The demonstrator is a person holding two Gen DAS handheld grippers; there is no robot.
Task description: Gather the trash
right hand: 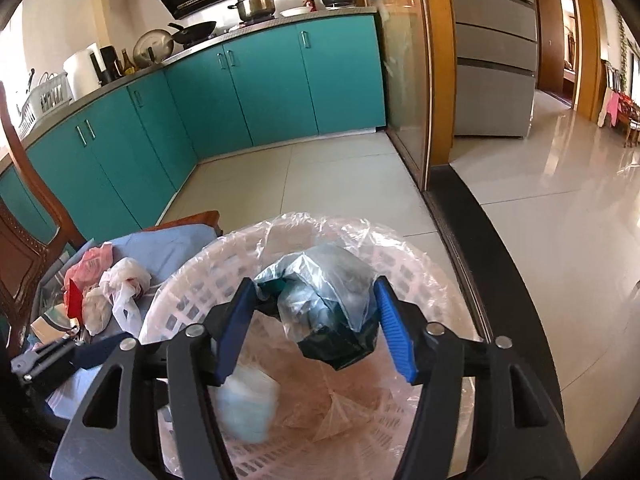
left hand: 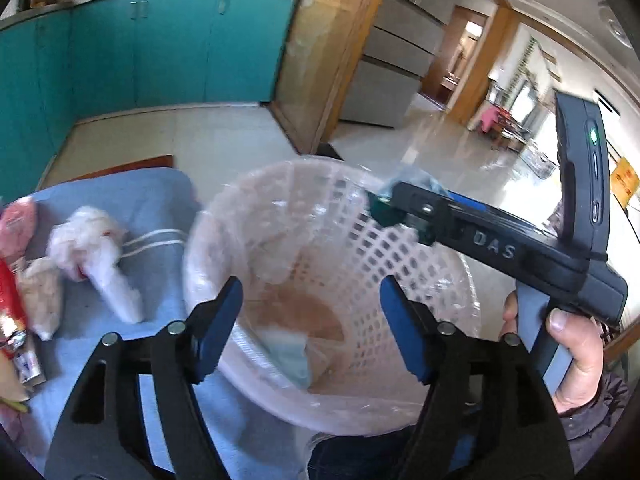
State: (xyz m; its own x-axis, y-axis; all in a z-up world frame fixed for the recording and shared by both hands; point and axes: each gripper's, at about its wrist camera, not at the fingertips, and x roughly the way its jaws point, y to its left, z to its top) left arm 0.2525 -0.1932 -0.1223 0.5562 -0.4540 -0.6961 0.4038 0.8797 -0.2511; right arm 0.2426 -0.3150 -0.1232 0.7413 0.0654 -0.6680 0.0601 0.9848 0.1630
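A pale pink lattice waste basket lined with a clear bag stands at the table's edge; it also shows in the right wrist view. Light blue trash lies at its bottom. My right gripper is over the basket, shut on a crumpled clear and dark green plastic bag; the gripper also shows in the left wrist view. My left gripper is open and empty above the basket's near rim. White crumpled bags and pink and red wrappers lie on the blue cloth to the left.
The table carries a blue cloth. A wooden chair stands left of it. Teal cabinets line the far wall, with a tiled floor and a doorway with a dark threshold on the right.
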